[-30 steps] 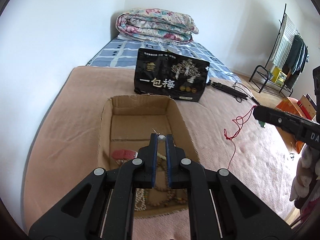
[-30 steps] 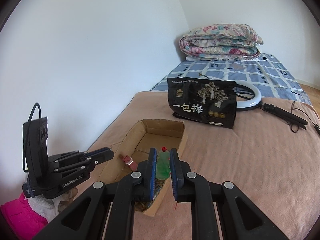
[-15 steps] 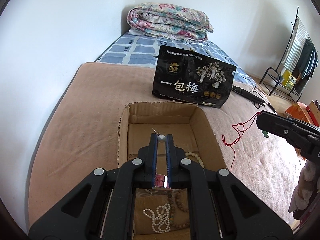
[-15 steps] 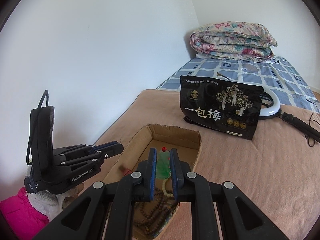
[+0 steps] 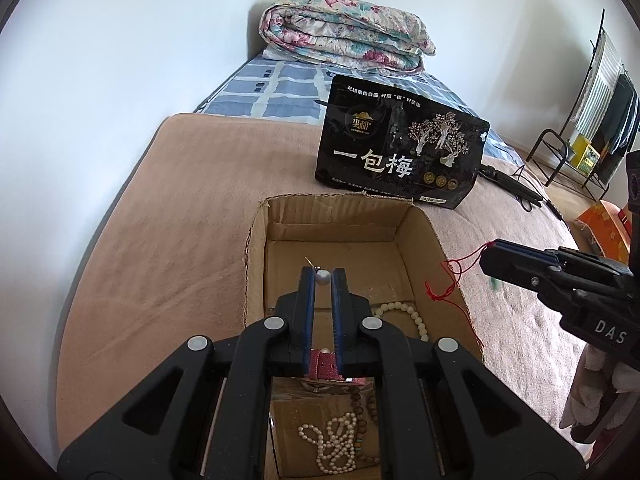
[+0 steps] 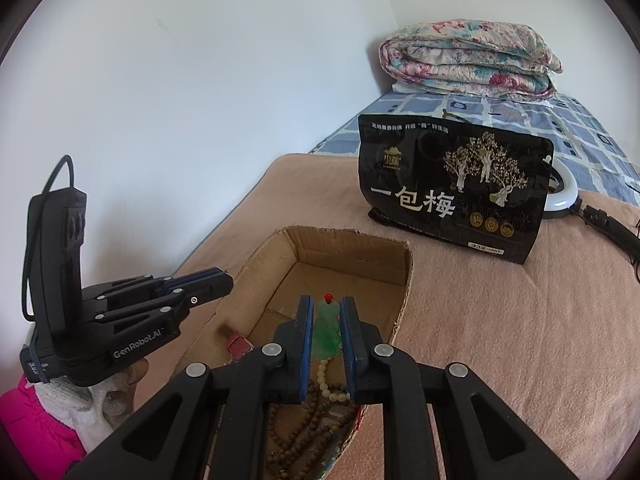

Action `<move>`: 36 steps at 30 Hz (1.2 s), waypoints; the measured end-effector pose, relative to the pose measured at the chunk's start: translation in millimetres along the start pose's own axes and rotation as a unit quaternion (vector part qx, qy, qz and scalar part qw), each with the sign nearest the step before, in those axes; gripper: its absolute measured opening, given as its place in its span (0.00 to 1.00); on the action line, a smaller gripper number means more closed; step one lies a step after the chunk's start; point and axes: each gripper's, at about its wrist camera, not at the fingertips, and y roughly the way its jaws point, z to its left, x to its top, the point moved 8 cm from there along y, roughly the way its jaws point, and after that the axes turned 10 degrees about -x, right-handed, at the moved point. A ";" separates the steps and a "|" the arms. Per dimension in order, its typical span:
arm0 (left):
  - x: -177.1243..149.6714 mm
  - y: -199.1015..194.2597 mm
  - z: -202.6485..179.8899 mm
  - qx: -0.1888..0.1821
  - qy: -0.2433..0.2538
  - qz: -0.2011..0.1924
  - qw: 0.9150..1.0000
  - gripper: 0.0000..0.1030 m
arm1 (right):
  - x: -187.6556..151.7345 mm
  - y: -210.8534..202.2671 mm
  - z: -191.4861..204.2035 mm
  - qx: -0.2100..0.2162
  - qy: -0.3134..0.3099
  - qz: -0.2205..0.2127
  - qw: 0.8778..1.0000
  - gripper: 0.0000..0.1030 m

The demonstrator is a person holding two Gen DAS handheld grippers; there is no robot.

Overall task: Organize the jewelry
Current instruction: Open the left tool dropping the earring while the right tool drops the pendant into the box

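Note:
An open cardboard box [image 5: 420, 220] [image 6: 404, 276] lies on the pink blanket. My left gripper [image 5: 323, 277] is shut on a pearl earring [image 5: 322, 276] and holds it above the box's middle. My right gripper [image 6: 327, 307] is shut on a green jade pendant [image 6: 329, 332] over the box; its red cord [image 5: 454, 280] hangs over the box's right wall. In the box lie a white pearl necklace [image 5: 332, 448], a pale bead bracelet [image 5: 404, 316], brown bead strings [image 6: 296, 440] and a red watch strap [image 5: 326, 364] [image 6: 238, 345].
A black snack bag [image 5: 400, 148] [image 6: 452, 188] stands just beyond the box. A folded floral quilt [image 5: 344, 36] lies at the bed's head. A ring light [image 6: 564, 196] and black cables [image 5: 512, 188] lie right of the bag. The wall runs along the left.
Both grippers have moved forward over the box, each still holding its piece. The box and the bag look nearer.

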 end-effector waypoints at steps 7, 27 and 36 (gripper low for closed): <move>0.0 -2.5 -0.8 0.006 0.004 0.000 1.000 0.13 | -3.9 -5.3 -5.1 -0.017 0.000 -0.001 1.000 0.27; -5.1 -64.8 -45.9 0.013 0.031 -0.049 0.998 0.14 | -14.0 -69.8 -0.6 -0.050 -0.027 -0.034 0.998 0.27; -19.9 -106.6 -72.5 0.015 0.036 -0.073 0.997 0.14 | -26.0 -113.4 -5.0 -0.063 -0.029 -0.057 0.996 0.27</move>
